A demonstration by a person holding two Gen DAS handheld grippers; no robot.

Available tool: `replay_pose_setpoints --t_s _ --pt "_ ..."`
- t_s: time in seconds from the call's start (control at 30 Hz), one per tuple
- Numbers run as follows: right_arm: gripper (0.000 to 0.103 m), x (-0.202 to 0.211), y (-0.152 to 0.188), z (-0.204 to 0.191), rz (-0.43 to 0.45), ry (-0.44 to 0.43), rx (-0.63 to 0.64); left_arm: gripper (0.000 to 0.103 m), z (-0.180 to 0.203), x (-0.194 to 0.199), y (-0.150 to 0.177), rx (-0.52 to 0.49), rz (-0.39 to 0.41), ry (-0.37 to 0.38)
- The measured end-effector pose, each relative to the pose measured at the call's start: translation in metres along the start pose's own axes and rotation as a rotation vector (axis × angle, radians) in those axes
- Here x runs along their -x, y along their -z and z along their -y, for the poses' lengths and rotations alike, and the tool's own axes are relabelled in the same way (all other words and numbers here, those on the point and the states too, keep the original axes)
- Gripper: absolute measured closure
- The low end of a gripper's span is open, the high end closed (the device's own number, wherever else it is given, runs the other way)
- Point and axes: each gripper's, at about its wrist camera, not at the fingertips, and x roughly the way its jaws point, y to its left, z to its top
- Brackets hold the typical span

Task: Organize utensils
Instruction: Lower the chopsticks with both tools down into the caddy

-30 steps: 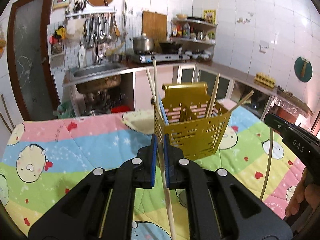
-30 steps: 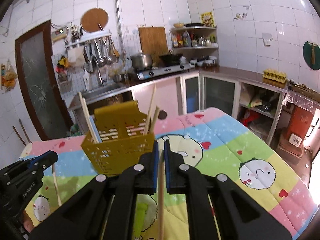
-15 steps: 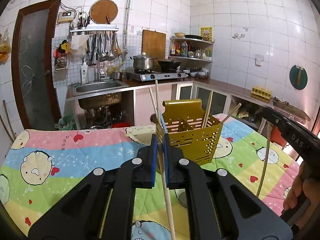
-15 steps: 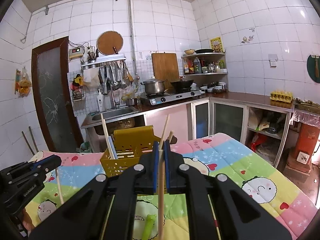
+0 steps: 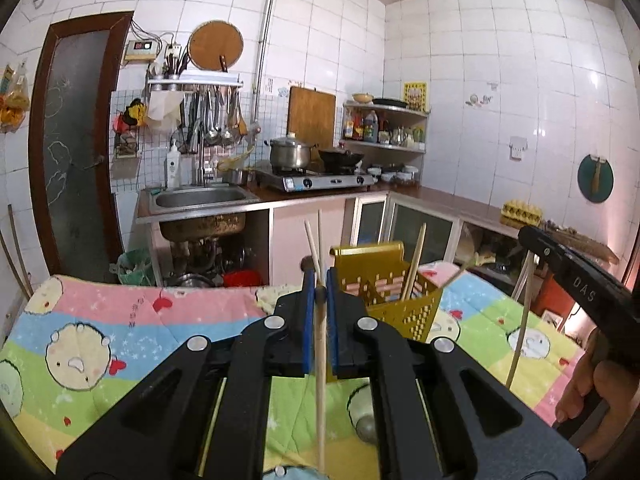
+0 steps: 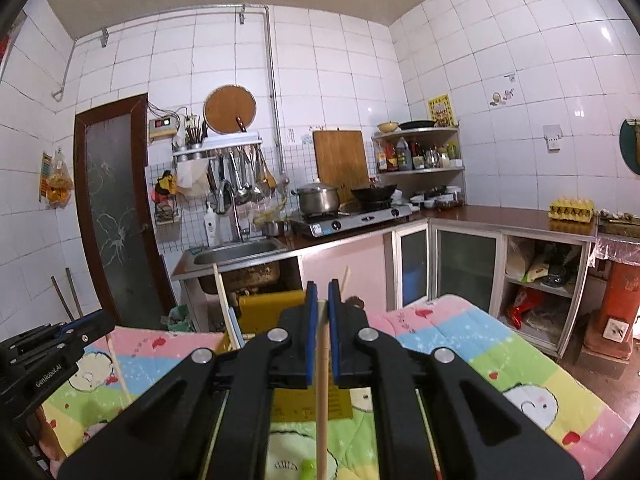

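- White tiled walls (image 6: 472,40) ahead of the claw.
- Dark door (image 5: 76,152) far left.
- Sink (image 5: 200,198) and stove (image 5: 316,180) straight ahead.
- Counter (image 6: 512,218) right.

Left hand-held gripper (image 5: 319,294) and right hand-held gripper (image 6: 323,304), jaws clamped, both nearly level, side by side.

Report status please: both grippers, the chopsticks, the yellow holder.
Left gripper shut on wooden chopstick. Right gripper shut on another wooden stick. Yellow perforated plastic holder ahead on quilt, sticks inside. Path clear.
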Motion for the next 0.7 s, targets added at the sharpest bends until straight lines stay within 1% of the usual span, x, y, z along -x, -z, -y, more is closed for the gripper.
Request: replay_pose_setpoints --t_s 0.17,0.3,0.4,0.5,0.7 --pt "0.097 -0.012 -0.021 -0.002 0.041 -0.012 -0.008 0.099 -0.001 -0.001 -0.032 0.016 0.053 0.015" --pt "0.097 -0.024 -0.049 -0.003 0.096 -0.016 -0.014 0.099 -0.002 -0.005 -0.069 0.031 0.108 0.03" --pt "0.097 -0.034 -0.068 -0.006 0.127 -0.015 -0.013 0.099 -0.003 -0.01 -0.091 0.052 0.131 0.053" --pt "0.097 -0.045 -0.083 -0.011 0.153 -0.012 -0.009 0.099 0.0 -0.016 -0.115 0.052 0.17 0.056" --pt "0.097 -0.066 -0.101 -0.016 0.207 0.0 -0.002 0.099 0.007 -0.034 -0.136 0.041 0.213 0.051"
